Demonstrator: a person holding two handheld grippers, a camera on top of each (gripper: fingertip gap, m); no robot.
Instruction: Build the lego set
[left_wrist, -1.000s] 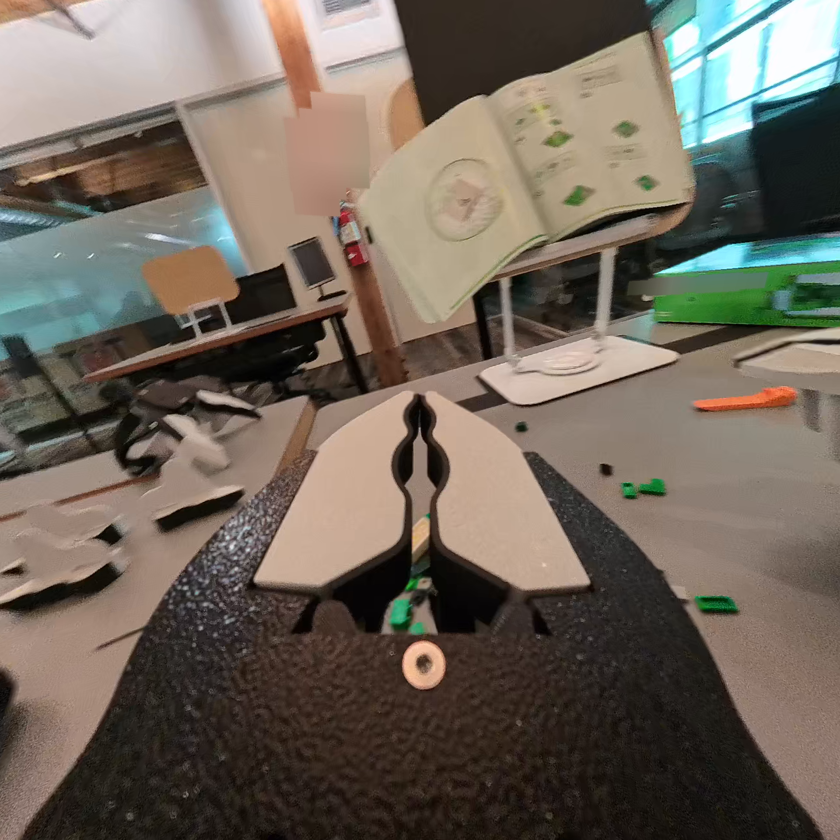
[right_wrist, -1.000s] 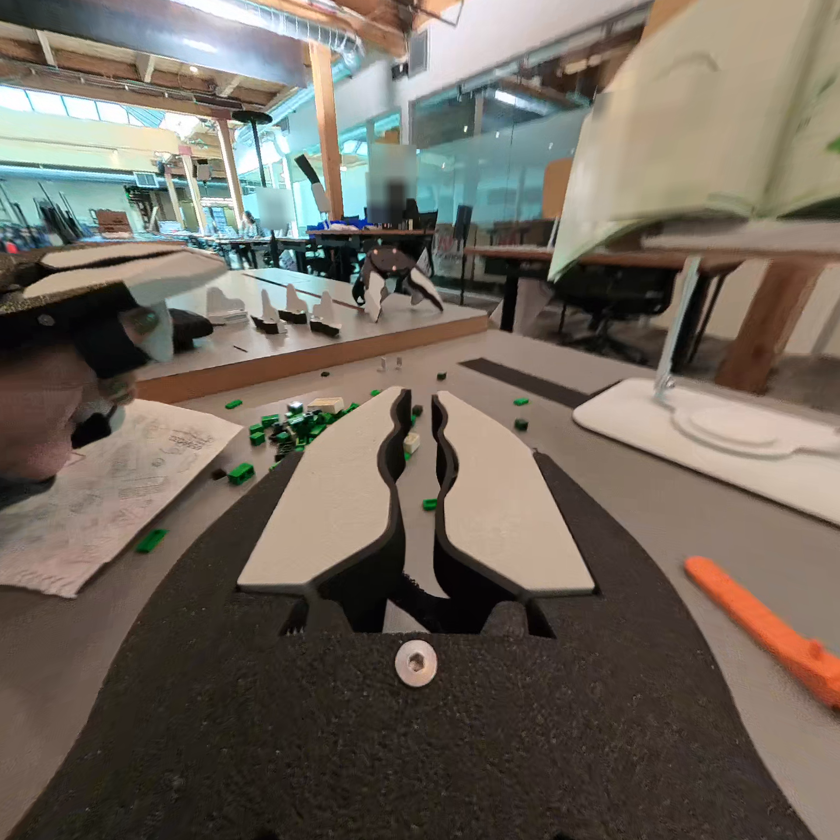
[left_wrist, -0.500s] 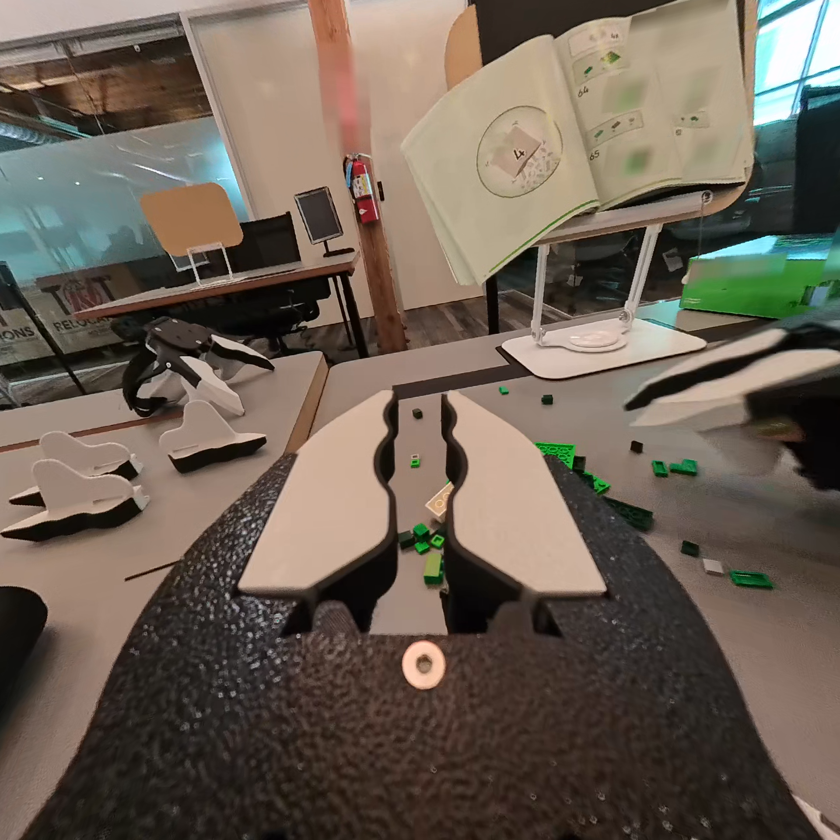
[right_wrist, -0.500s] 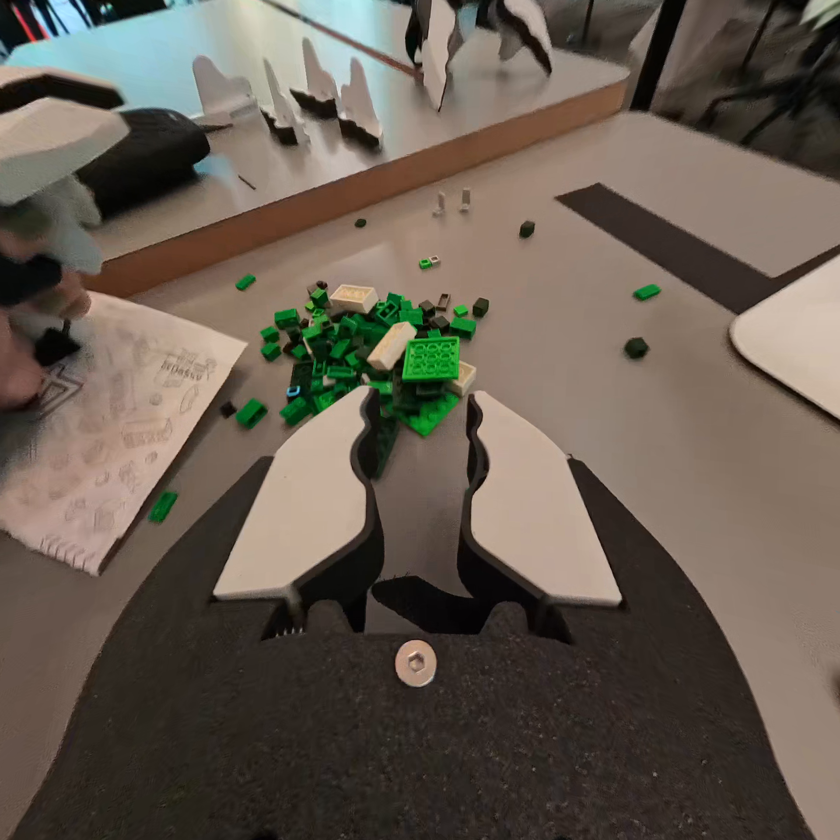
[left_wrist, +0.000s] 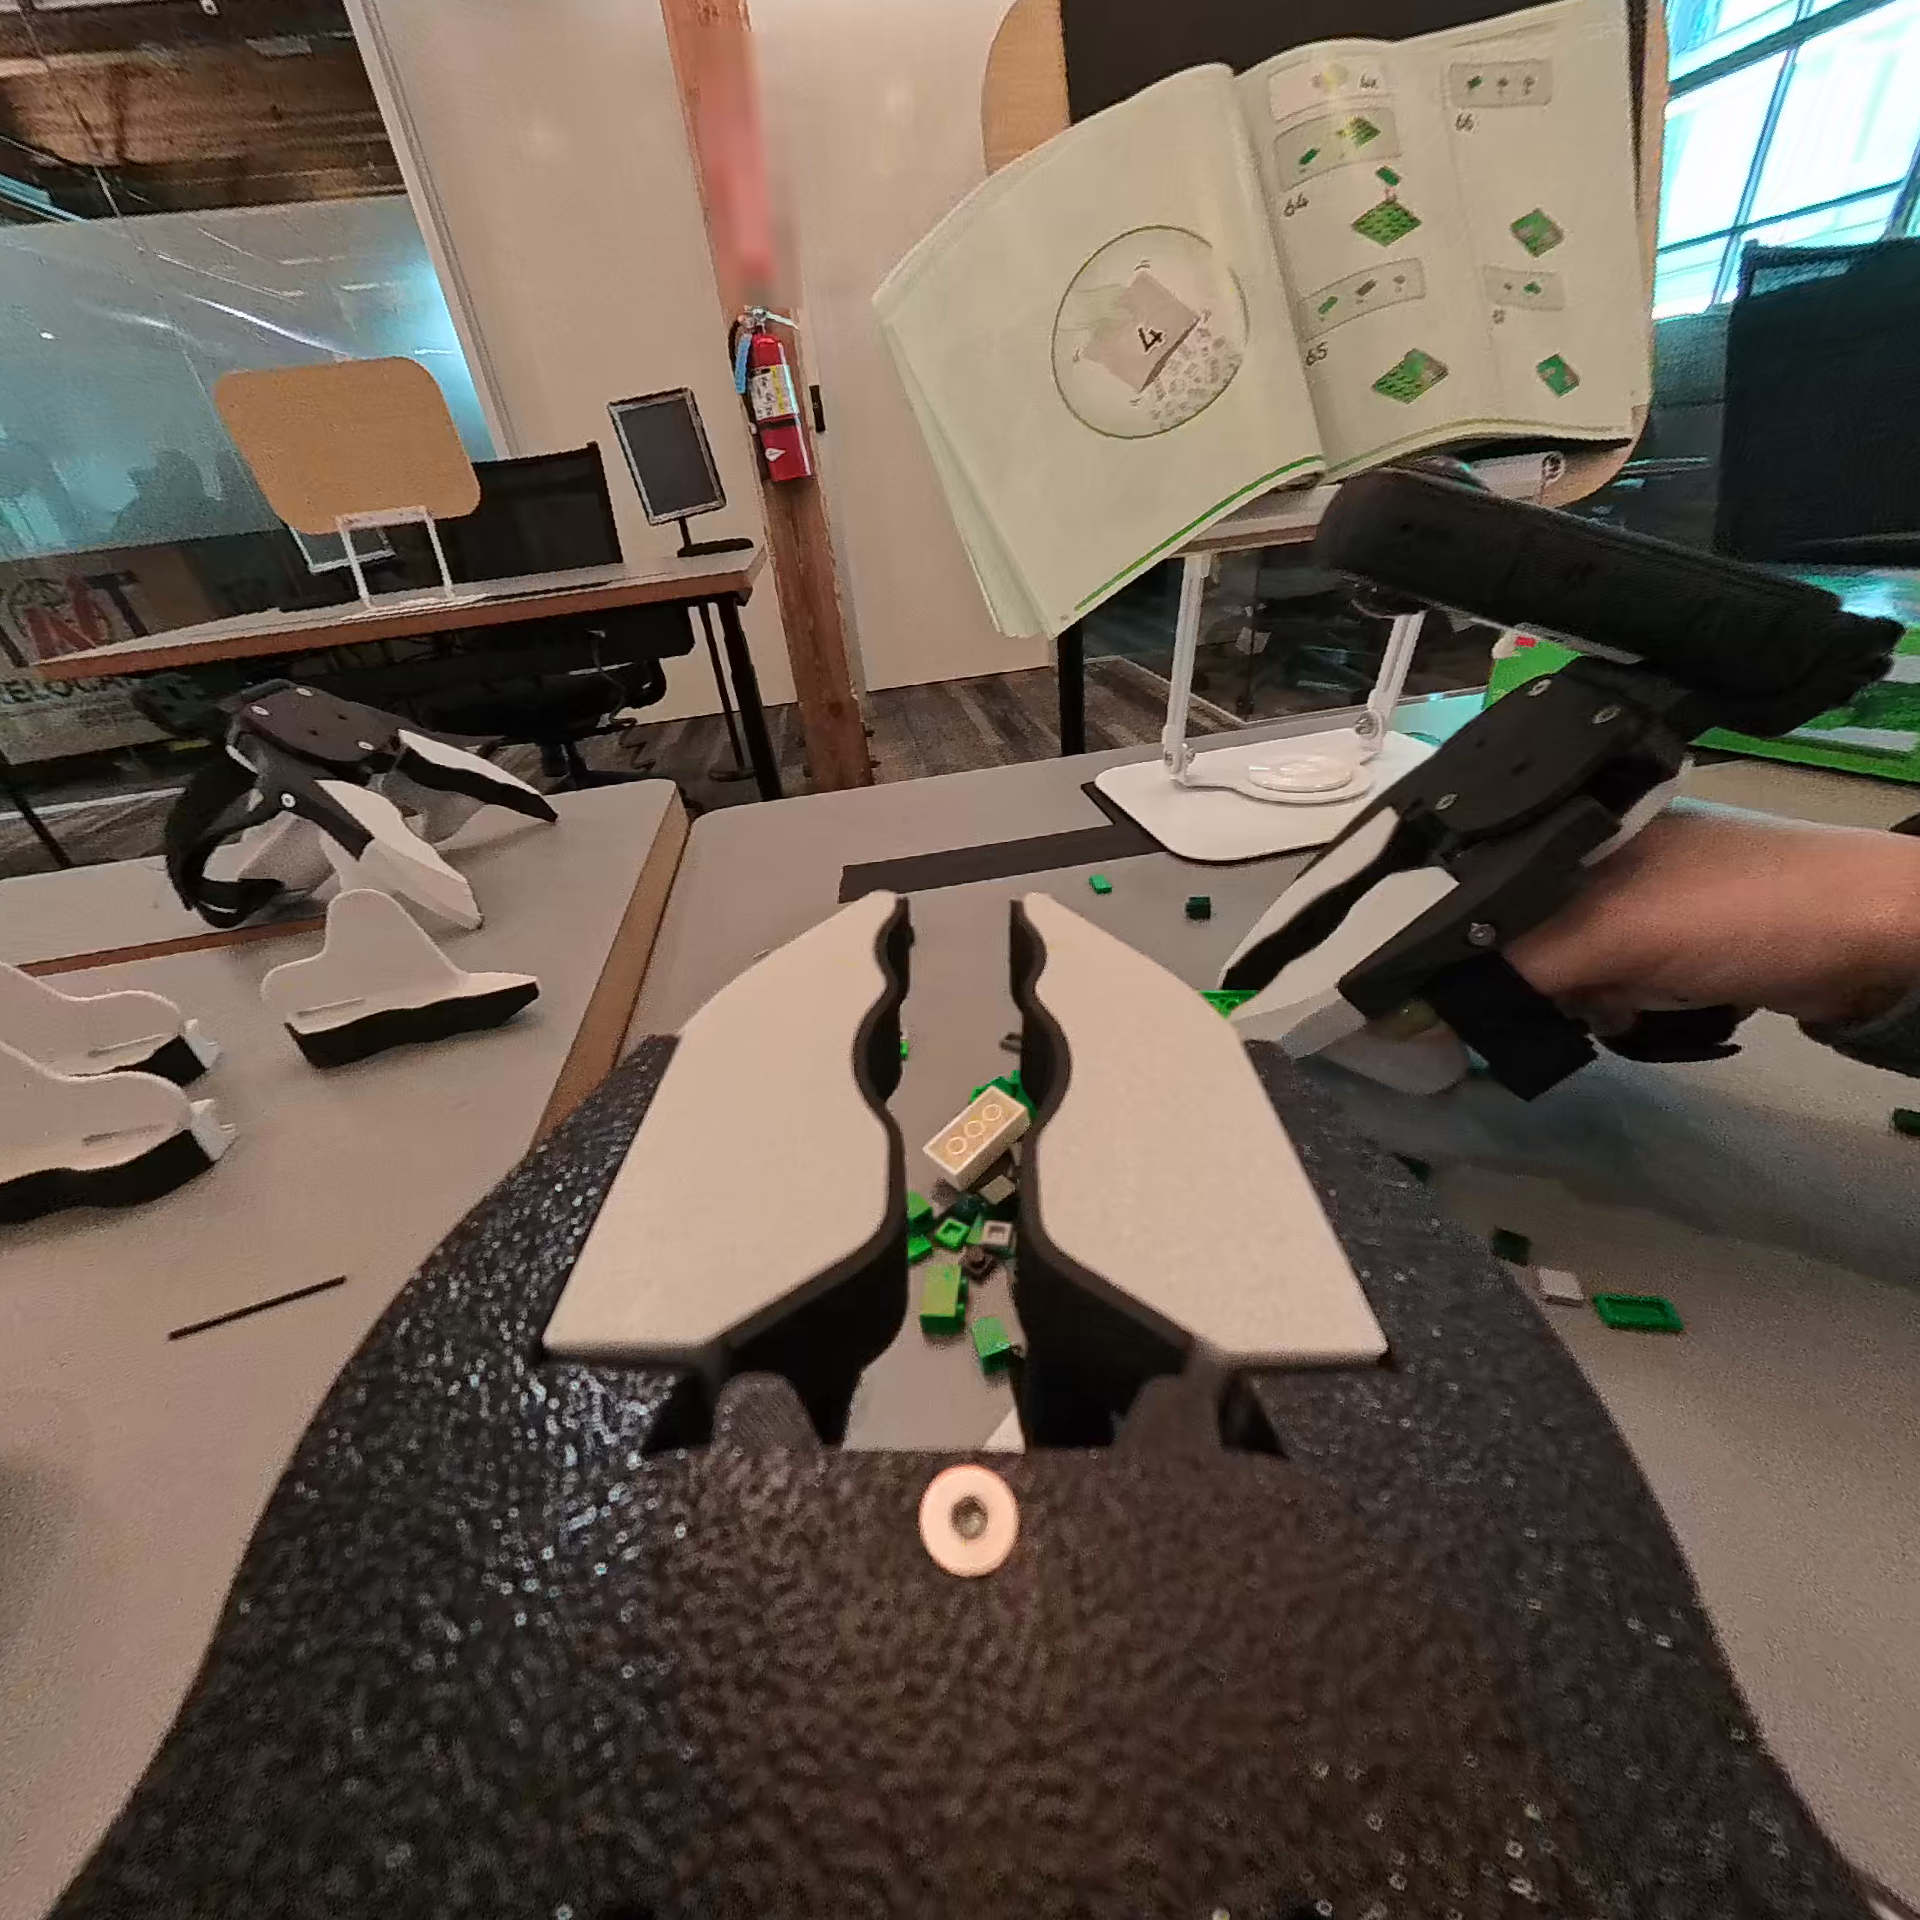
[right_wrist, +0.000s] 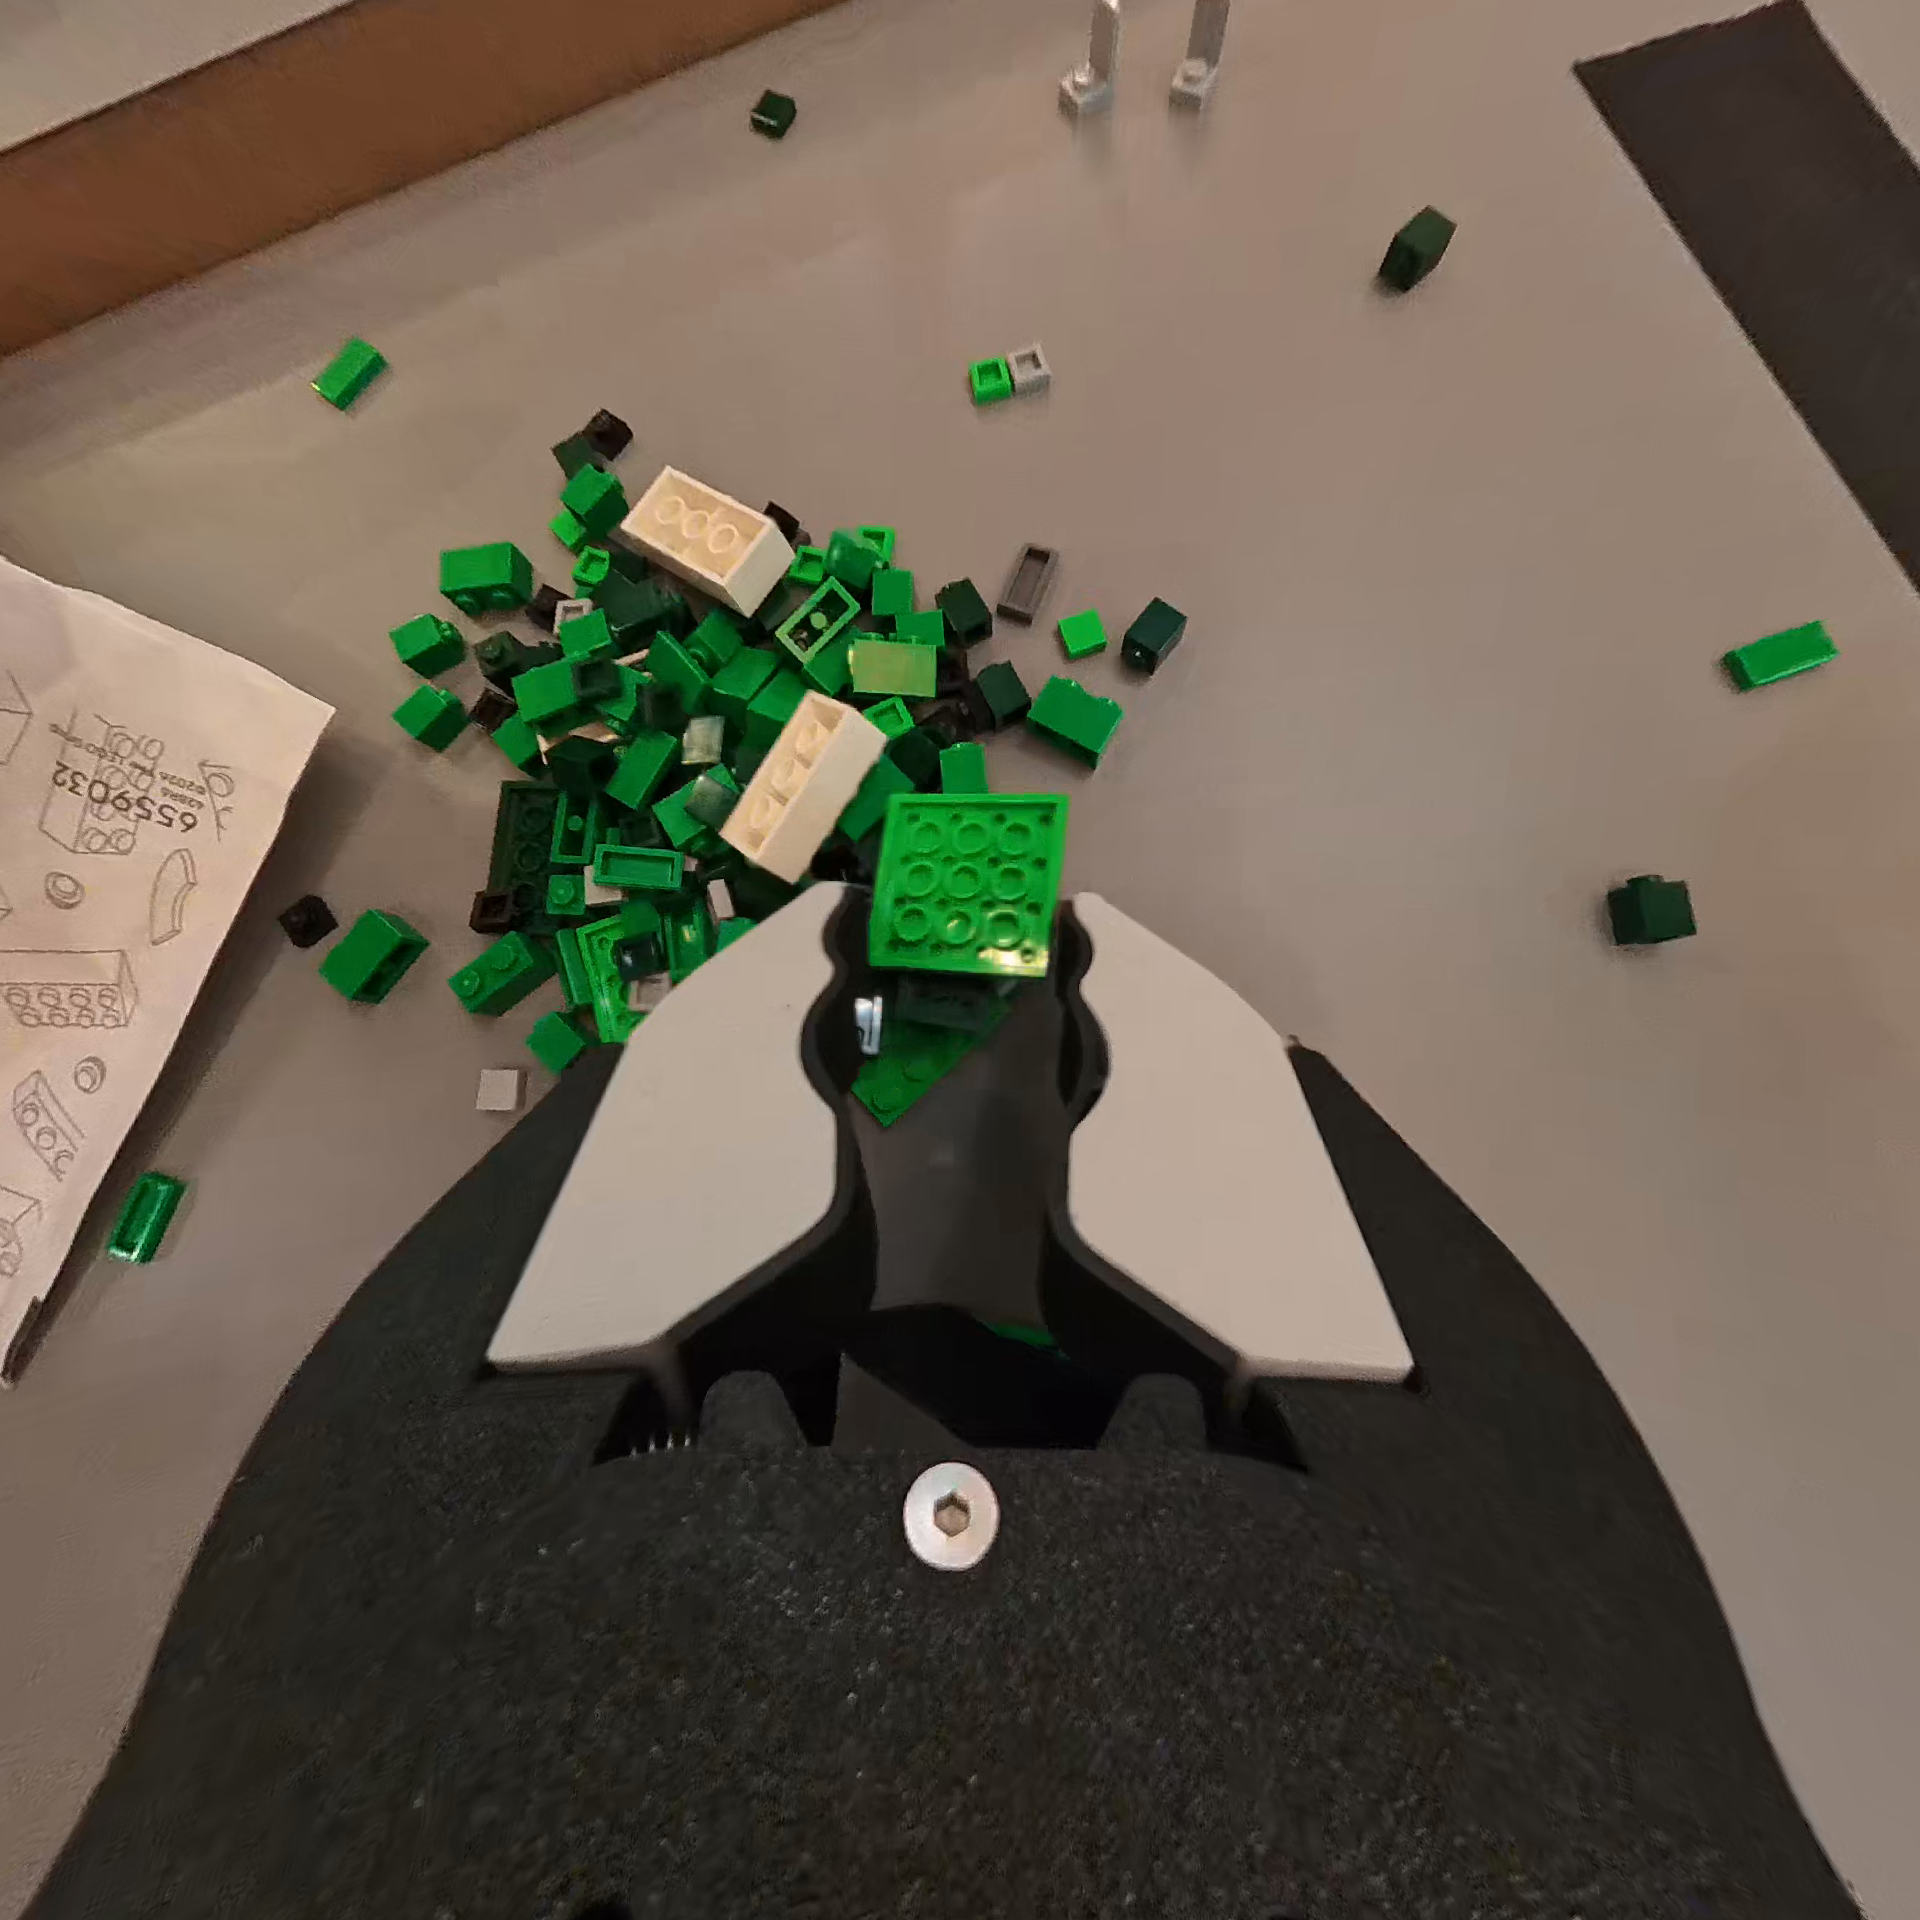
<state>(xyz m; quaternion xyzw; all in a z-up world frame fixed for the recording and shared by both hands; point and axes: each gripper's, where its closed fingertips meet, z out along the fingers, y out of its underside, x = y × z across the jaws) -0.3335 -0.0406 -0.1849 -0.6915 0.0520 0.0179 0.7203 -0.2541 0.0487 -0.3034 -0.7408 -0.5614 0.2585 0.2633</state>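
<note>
Your grey table (right_wrist: 1403, 644) takes up most of both views, with the open instruction booklet (left_wrist: 1268, 312) propped on a white stand (left_wrist: 1247, 790) at its far side. In the left wrist view your right gripper (left_wrist: 1242, 1003) reaches in from the right, held by your hand (left_wrist: 1704, 925), its tips down at the edge of the brick pile. Your left gripper (left_wrist: 961, 914) hangs above the near side of the pile, its fingers spread with only table and loose bricks showing between them, a white brick (left_wrist: 977, 1143) among them. The pile of green, dark green and white Lego bricks (right_wrist: 707, 748) sits in the middle of the table, with stray pieces scattered around it and a printed paper sheet (right_wrist: 114, 914) lying just to its left. In the right wrist view your right gripper (right_wrist: 956, 914) is parted around a bright green square plate (right_wrist: 966, 883) that lies tilted on top of the pile; the plate fills the gap between the tips, but you cannot tell whether the fingers actually press on it.
</note>
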